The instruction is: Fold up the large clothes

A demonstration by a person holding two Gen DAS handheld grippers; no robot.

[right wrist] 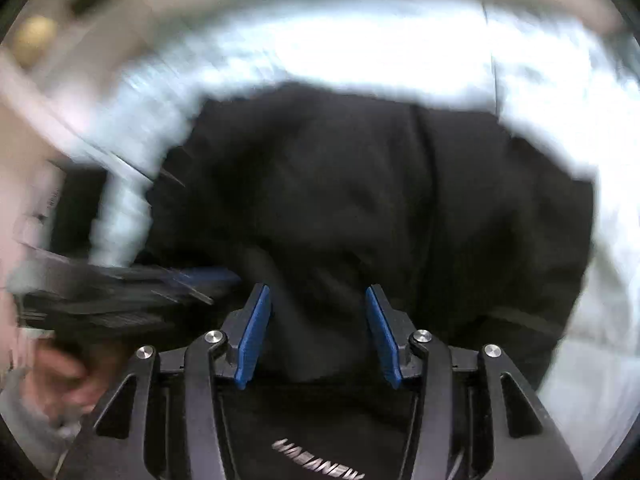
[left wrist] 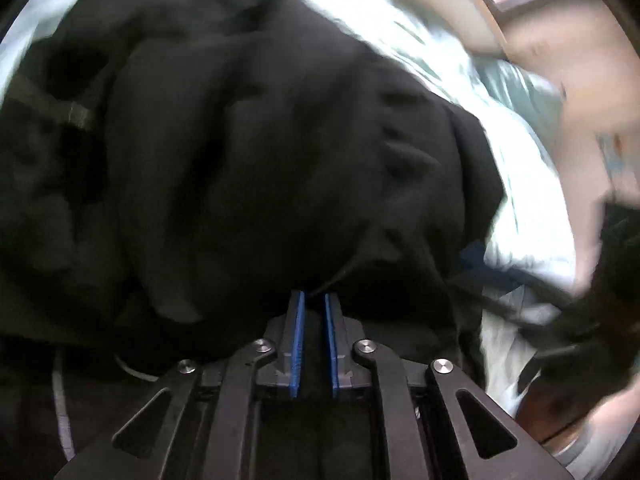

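Clearly blurred, both wrist views show a black garment (left wrist: pixel 248 160) bunched over a pale sheet-covered bed (left wrist: pixel 516 184). The left gripper (left wrist: pixel 315 300) has its blue pads (left wrist: pixel 298 340) drawn almost together with a narrow gap between them; dark cloth sits right at the tips, and a thin fold or cord seems caught there, though it is too dark to be sure.

The right gripper (right wrist: pixel 319 294) stands with its jaws wide apart, nothing between them but the garment (right wrist: pixel 360 208) lying beneath and ahead. White lettering (right wrist: pixel 318 458) on the cloth shows under its frame. In the right wrist view the left gripper (right wrist: pixel 128 300) comes in from the left side, just beside the right one, with the person's hand (right wrist: pixel 60 376) behind it.

So the cloth spreads forward and away from both tools, its bulk lying across the bed. The right gripper looks nearer to free fabric and would probably need to close on an edge just ahead of it.
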